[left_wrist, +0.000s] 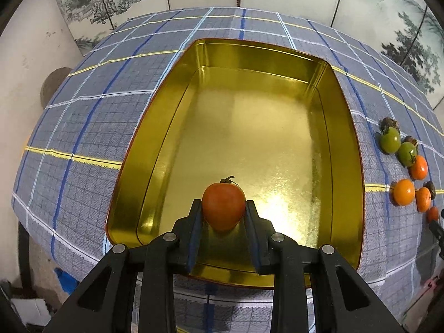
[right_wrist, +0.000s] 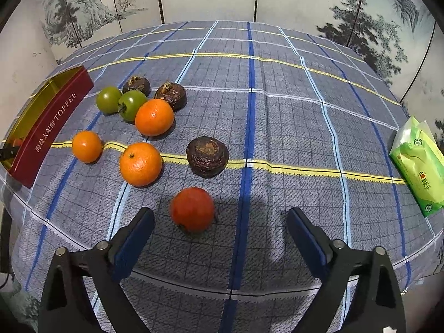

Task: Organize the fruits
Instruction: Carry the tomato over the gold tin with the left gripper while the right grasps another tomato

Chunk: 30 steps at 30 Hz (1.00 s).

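Between the left gripper's fingers sits a red fruit, held over the tin. Just ahead of the right gripper, which is wide open, lies another red fruit.

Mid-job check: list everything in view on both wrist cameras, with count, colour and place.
Tin: one, gold inside, red outside, left of the loose fruit.
Held tomato: one, red-orange, over the tin's near end.
Loose tomato: one, red, nearest the right gripper.
Oranges: three, orange, on the cloth.
Green tomatoes: two, beside the tin.
Dark brown fruits: three, on the cloth.
Tissue pack: one, green, far right.
Tablecloth: one, blue-grey plaid.
Left gripper: shut on the held tomato.
Right gripper: open.
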Each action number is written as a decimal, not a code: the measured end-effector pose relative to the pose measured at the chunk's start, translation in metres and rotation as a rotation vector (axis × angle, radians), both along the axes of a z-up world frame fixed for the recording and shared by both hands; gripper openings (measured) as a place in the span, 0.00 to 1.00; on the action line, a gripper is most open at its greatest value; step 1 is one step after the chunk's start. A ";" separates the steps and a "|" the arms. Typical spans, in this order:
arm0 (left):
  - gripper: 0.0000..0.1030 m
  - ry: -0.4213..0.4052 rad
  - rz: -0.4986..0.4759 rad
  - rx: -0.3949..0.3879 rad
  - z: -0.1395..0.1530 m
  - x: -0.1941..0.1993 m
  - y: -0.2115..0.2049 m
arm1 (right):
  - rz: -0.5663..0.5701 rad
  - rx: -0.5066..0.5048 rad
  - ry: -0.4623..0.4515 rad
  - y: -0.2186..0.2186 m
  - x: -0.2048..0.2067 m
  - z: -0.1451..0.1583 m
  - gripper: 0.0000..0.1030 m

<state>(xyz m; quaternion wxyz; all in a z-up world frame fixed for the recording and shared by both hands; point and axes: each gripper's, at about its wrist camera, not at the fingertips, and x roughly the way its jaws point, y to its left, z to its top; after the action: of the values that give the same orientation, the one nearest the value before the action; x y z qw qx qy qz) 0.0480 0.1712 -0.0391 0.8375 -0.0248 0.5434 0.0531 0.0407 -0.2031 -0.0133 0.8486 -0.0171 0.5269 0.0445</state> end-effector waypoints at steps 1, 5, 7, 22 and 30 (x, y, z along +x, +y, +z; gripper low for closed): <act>0.30 0.003 -0.001 0.004 -0.001 0.001 -0.001 | 0.001 0.005 0.000 0.000 0.000 0.000 0.87; 0.30 0.019 0.000 0.016 -0.004 0.005 -0.001 | 0.004 0.016 0.001 -0.001 0.001 0.000 0.76; 0.30 0.026 -0.003 0.021 -0.005 0.006 -0.001 | 0.005 0.021 0.002 -0.001 0.000 0.000 0.70; 0.30 0.042 -0.010 0.054 -0.009 0.009 -0.003 | 0.058 0.026 0.002 0.011 0.002 -0.001 0.45; 0.31 0.031 -0.015 0.063 -0.010 0.008 -0.004 | 0.068 0.042 0.014 0.013 0.003 -0.003 0.33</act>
<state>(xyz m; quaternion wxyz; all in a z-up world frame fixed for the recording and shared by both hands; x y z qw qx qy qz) 0.0556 0.1675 -0.0491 0.8296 0.0065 0.5547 0.0640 0.0438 -0.1904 -0.0167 0.8430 -0.0167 0.5309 0.0847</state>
